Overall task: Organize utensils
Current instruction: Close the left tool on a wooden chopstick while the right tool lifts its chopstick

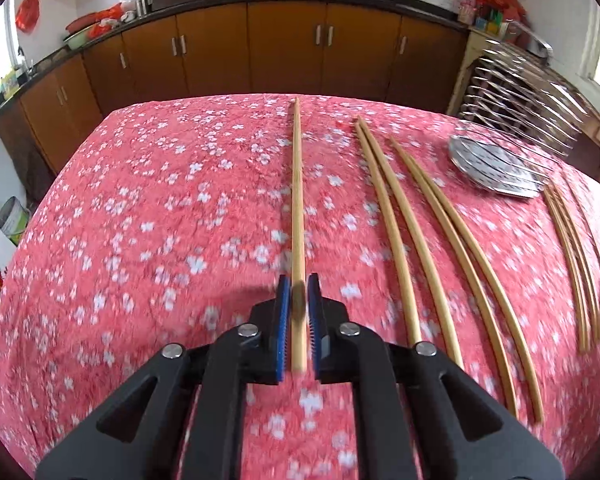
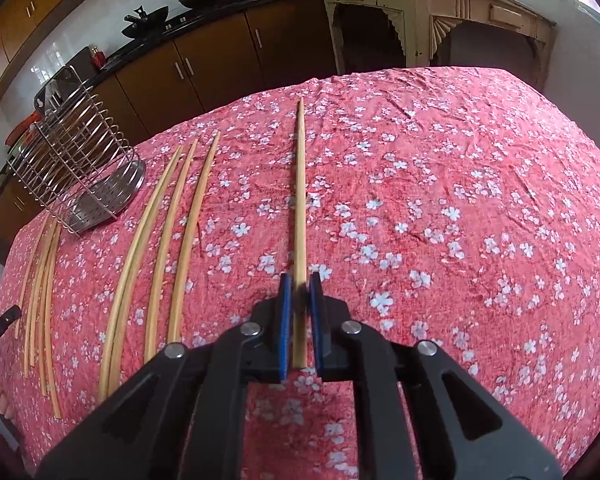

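Observation:
My left gripper (image 1: 299, 286) is shut on a wooden chopstick (image 1: 297, 200) that points straight ahead over the red flowered tablecloth (image 1: 140, 220). My right gripper (image 2: 300, 284) is shut on another wooden chopstick (image 2: 300, 184), also pointing ahead. Several more chopsticks lie in pairs on the cloth: right of the left gripper (image 1: 396, 232) and left of the right gripper (image 2: 168, 236). A wire utensil holder (image 2: 76, 172) stands on its metal base at the table's far side; it also shows in the left wrist view (image 1: 516, 120).
A further bunch of chopsticks (image 2: 44, 292) lies near the table's left edge in the right wrist view. Brown kitchen cabinets (image 1: 284, 48) with woks on the counter run behind the table. A cream sideboard (image 2: 440, 20) stands at the back right.

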`<action>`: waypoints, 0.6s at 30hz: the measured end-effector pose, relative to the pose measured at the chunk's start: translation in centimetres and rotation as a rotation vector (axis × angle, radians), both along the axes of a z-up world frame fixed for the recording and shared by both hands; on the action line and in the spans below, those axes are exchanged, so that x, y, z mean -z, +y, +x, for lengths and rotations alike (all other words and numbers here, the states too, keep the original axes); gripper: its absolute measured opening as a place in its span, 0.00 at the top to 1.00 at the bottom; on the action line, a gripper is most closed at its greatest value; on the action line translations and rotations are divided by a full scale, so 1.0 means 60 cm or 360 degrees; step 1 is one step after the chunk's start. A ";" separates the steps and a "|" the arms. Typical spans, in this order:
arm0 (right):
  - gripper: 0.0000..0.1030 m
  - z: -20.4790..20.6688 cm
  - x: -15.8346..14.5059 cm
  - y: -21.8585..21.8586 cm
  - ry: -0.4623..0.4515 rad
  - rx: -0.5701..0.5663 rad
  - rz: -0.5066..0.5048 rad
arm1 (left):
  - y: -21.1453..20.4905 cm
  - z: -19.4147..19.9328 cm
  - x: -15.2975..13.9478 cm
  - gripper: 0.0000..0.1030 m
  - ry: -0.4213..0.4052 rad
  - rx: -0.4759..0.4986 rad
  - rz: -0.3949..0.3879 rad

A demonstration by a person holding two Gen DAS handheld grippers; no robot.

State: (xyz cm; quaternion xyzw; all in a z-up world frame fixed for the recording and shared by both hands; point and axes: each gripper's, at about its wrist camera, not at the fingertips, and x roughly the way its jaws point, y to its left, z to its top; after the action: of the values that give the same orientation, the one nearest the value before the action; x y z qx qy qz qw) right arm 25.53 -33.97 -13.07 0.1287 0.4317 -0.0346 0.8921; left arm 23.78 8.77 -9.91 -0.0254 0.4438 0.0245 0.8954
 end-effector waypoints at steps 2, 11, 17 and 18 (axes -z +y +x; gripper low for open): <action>0.74 -0.015 -0.001 0.006 -0.0017 -0.0021 -0.0017 | -0.003 -0.026 0.000 0.66 -0.0023 0.0016 0.0009; 0.75 -0.052 0.010 0.032 -0.0041 -0.0052 -0.0121 | -0.021 -0.071 0.009 0.62 -0.0033 0.0043 0.0052; 0.80 -0.061 0.014 0.032 -0.0056 -0.0027 -0.0147 | -0.019 -0.072 0.011 0.68 -0.0033 0.0027 0.0071; 0.80 -0.061 0.014 0.032 -0.0057 -0.0026 -0.0147 | -0.020 -0.070 0.012 0.71 -0.0032 0.0028 0.0076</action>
State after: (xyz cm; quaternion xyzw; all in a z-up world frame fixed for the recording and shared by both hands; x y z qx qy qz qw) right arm 21.85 -32.04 -13.91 0.0845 0.4147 -0.0449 0.9049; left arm 19.56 7.57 -10.62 -0.0003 0.4343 0.0271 0.9004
